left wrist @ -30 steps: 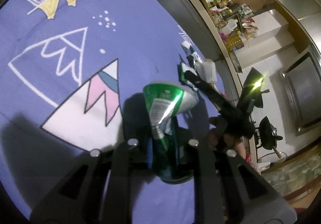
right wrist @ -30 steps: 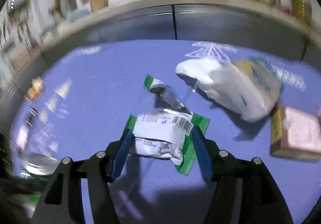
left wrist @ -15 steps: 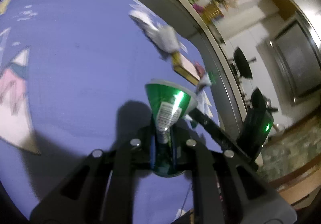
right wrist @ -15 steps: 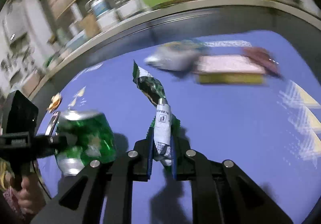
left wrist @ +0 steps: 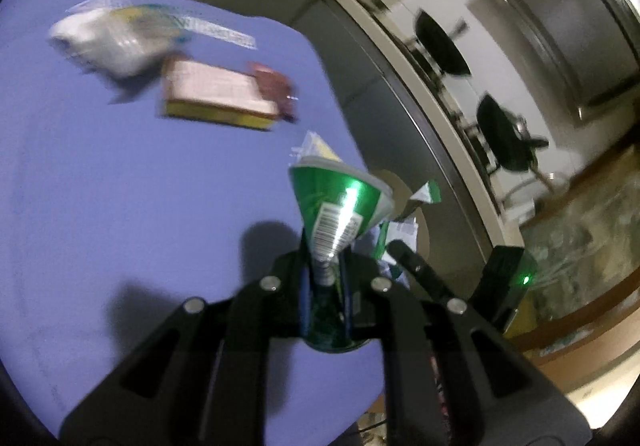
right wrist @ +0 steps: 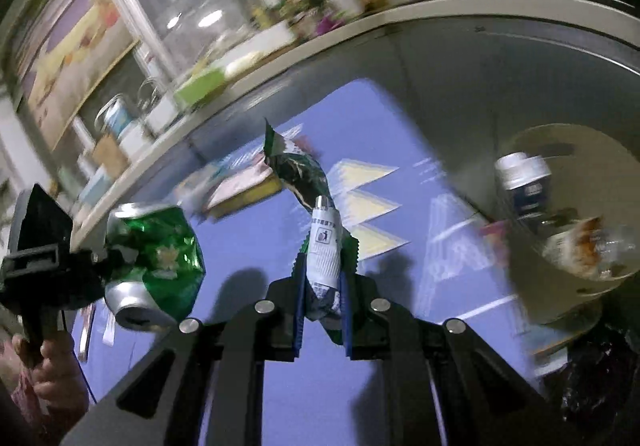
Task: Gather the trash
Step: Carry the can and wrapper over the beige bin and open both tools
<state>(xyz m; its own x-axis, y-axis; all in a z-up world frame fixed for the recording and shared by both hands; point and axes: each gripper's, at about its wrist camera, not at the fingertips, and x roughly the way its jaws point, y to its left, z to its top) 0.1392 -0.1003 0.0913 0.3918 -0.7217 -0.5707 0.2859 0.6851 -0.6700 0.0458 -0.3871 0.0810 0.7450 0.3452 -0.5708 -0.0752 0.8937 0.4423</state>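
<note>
My left gripper point(left wrist: 325, 294) is shut on a crushed green can point(left wrist: 340, 206) and holds it above the purple tablecloth point(left wrist: 120, 186). The same can point(right wrist: 154, 262) shows at the left of the right wrist view. My right gripper point(right wrist: 323, 310) is shut on a green and white snack wrapper point(right wrist: 316, 222), lifted off the cloth. A round beige bin point(right wrist: 560, 214) holding a cup and other trash stands to the right, beyond the table edge. In the left wrist view the right gripper's arm point(left wrist: 420, 274) and wrapper point(left wrist: 400, 226) sit just right of the can.
A white plastic bag point(left wrist: 112, 38), a flat yellow-edged box point(left wrist: 220, 94) and a dark red packet point(left wrist: 276, 82) lie on the far part of the cloth. A grey counter point(right wrist: 440, 54) with shelves of goods borders the table.
Both grippers have swung right toward the table's edge, carrying the can and the wrapper. The beige bin has come into the right wrist view. The grips have not changed.
</note>
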